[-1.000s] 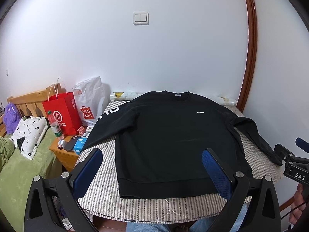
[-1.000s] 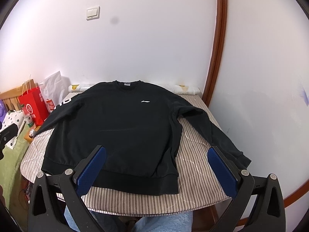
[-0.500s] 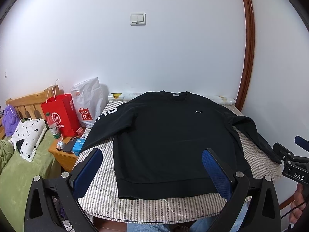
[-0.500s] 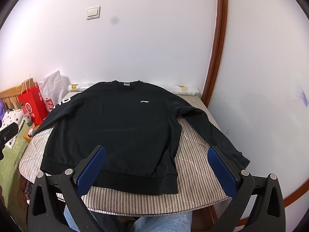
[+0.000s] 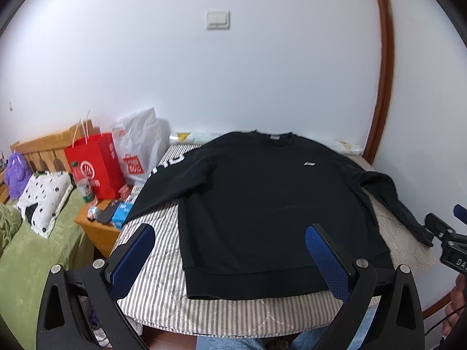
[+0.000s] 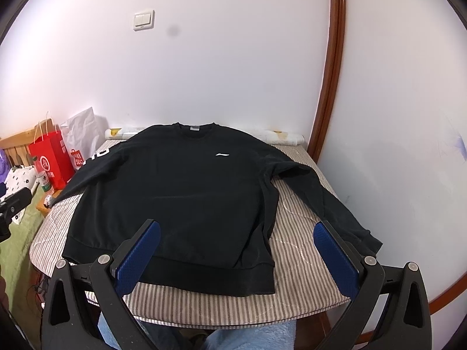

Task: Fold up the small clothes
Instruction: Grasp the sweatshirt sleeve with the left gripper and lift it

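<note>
Blue pads line the fingers of both grippers, and both stand wide with nothing between them. The left gripper [image 5: 233, 258] hangs above the near edge of the bench [image 5: 163, 297], whose top is covered in a grey-striped quilted cloth; its fingers frame the hem of a black sweatshirt [image 5: 271, 204]. The right gripper [image 6: 237, 255] hangs over the same near edge, and neither gripper touches the fabric. The sweatshirt lies flat, front up, collar toward the wall, hem toward the person, with a small white logo [image 6: 222, 154] on the chest. One sleeve, printed with white letters, runs off the bench's left side; the other sleeve [image 6: 329, 204] stretches diagonally toward the right corner beside the wall. Blue jeans [image 6: 256, 335] show below the bench edge. Left of the bench, a wooden nightstand [image 5: 99, 233] carries a red paper bag [image 5: 96, 166], a white shopping bag [image 5: 137, 148], a bottle and small boxes. Beyond it lies a bed with a green cover [image 5: 35, 262] and a spotted pillow [image 5: 43, 198].
</note>
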A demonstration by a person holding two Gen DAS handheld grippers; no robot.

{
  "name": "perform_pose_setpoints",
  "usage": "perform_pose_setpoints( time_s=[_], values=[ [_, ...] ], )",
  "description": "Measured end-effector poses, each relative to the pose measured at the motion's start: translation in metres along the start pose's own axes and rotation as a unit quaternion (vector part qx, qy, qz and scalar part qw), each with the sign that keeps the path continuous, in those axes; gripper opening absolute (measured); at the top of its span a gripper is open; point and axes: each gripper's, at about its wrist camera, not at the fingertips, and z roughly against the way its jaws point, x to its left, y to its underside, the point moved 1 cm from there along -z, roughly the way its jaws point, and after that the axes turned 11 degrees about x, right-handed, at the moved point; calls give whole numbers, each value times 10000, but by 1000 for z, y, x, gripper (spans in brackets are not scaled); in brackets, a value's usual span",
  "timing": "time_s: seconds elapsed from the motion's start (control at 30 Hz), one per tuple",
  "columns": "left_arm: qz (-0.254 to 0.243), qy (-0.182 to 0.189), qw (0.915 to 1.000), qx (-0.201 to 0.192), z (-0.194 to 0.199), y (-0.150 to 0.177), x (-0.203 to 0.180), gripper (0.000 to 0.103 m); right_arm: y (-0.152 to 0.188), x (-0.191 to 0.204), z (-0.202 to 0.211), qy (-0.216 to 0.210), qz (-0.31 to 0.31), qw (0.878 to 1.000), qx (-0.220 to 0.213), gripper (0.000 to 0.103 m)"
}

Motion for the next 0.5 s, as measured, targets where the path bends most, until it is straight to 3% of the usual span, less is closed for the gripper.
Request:
perform_pose_setpoints(
  time_s=[0.23,0.5],
  values=[
    [293,23,9986,442,-51,11,29,103,2,10,-31,4,-3,9999,162,103],
    [845,-168,9905,1076,-123,23,80,103,0,24,-78,-12,-22,9994,342,103]
  ],
)
